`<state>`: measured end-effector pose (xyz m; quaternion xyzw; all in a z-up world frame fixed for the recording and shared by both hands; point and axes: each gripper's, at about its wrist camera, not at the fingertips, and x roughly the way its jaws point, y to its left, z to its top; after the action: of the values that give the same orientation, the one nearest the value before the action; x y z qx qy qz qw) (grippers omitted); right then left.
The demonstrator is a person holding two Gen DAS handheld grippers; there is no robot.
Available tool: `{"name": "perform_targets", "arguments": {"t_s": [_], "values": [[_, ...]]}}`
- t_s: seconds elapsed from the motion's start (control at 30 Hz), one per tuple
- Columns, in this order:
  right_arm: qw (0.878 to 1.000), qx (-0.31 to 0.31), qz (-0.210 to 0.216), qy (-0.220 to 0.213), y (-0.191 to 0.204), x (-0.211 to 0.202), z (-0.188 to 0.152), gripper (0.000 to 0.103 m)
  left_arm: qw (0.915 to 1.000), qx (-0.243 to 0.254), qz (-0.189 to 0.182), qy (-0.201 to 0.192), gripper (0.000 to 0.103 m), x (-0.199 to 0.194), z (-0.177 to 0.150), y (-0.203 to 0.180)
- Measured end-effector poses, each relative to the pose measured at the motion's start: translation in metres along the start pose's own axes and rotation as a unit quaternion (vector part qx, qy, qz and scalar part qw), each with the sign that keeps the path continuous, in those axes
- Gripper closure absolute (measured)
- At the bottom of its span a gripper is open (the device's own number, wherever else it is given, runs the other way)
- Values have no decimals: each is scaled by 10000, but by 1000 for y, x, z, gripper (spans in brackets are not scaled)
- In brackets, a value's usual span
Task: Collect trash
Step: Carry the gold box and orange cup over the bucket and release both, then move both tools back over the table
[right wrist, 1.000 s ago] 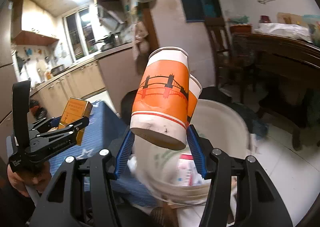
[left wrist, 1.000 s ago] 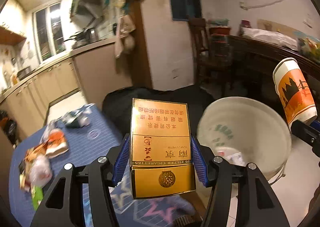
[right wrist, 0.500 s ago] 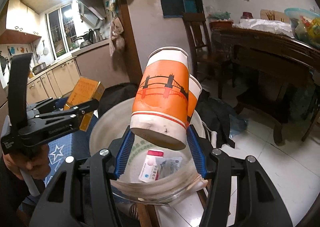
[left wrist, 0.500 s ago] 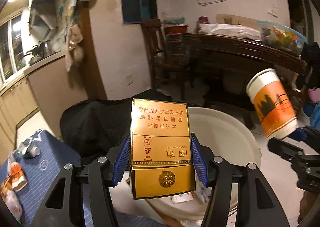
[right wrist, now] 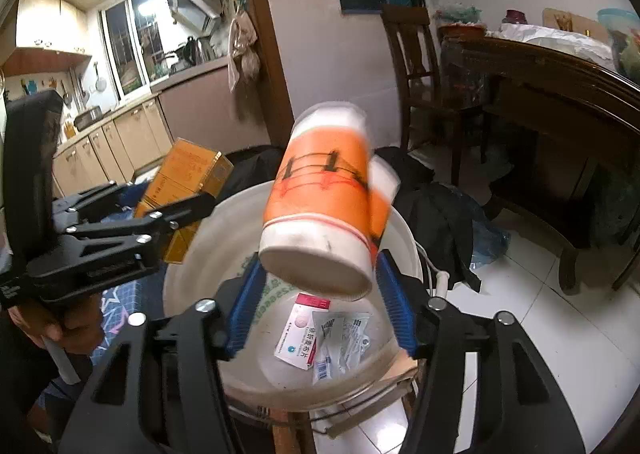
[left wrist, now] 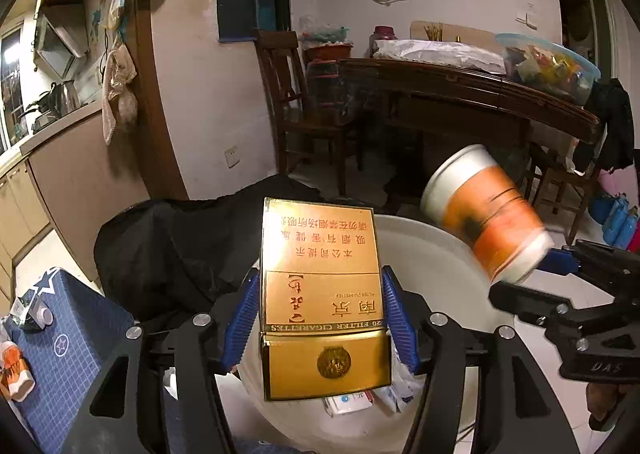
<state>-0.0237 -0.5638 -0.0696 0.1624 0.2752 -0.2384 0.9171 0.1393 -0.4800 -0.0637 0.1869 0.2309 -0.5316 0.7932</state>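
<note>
My left gripper point(left wrist: 320, 322) is shut on a gold cigarette box point(left wrist: 322, 294) and holds it over the white bucket point(left wrist: 448, 254). The box also shows in the right wrist view point(right wrist: 180, 189), at the bucket's left rim. My right gripper point(right wrist: 320, 302) has its jaws spread apart. The stacked orange-and-white paper cups point(right wrist: 324, 205) sit blurred and tilted between the pads, above the bucket point(right wrist: 192, 274). The cups also show in the left wrist view point(left wrist: 484, 217), blurred, just off the right gripper's blue pads. Paper packets point(right wrist: 324, 338) lie in the bucket's bottom.
A blue star-patterned table point(left wrist: 80, 338) with wrappers point(left wrist: 16, 370) lies at the left. A black cloth point(left wrist: 180, 238) is heaped behind the bucket. A dark wooden table point(left wrist: 460, 93) and chair point(left wrist: 296, 101) stand at the back right. White tiled floor point(right wrist: 540, 314) lies to the right.
My right gripper's jaws have opened and the paper cups have come loose and tilted, blurred with motion. My left gripper has come further over the bucket with the box still held.
</note>
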Motion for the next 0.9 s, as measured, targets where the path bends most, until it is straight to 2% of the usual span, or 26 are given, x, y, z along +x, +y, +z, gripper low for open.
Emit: {"name": "perform_targets", "arguments": {"t_s": [0.03, 0.07, 0.5, 0.9], "values": [[10000, 19, 5, 0, -1, 2, 1, 41, 10000, -10, -2, -23, 32, -1, 0, 4], [10000, 42, 44, -2, -2, 3, 2, 41, 10000, -28, 17, -56, 32, -2, 0, 6], [9995, 311, 50, -53, -12, -6, -4, 41, 9999, -95, 17, -31, 32, -4, -5, 7], [9998, 155, 127, -37, 3, -4, -3, 41, 9996, -40, 264, -129, 32, -21, -10, 14]]}}
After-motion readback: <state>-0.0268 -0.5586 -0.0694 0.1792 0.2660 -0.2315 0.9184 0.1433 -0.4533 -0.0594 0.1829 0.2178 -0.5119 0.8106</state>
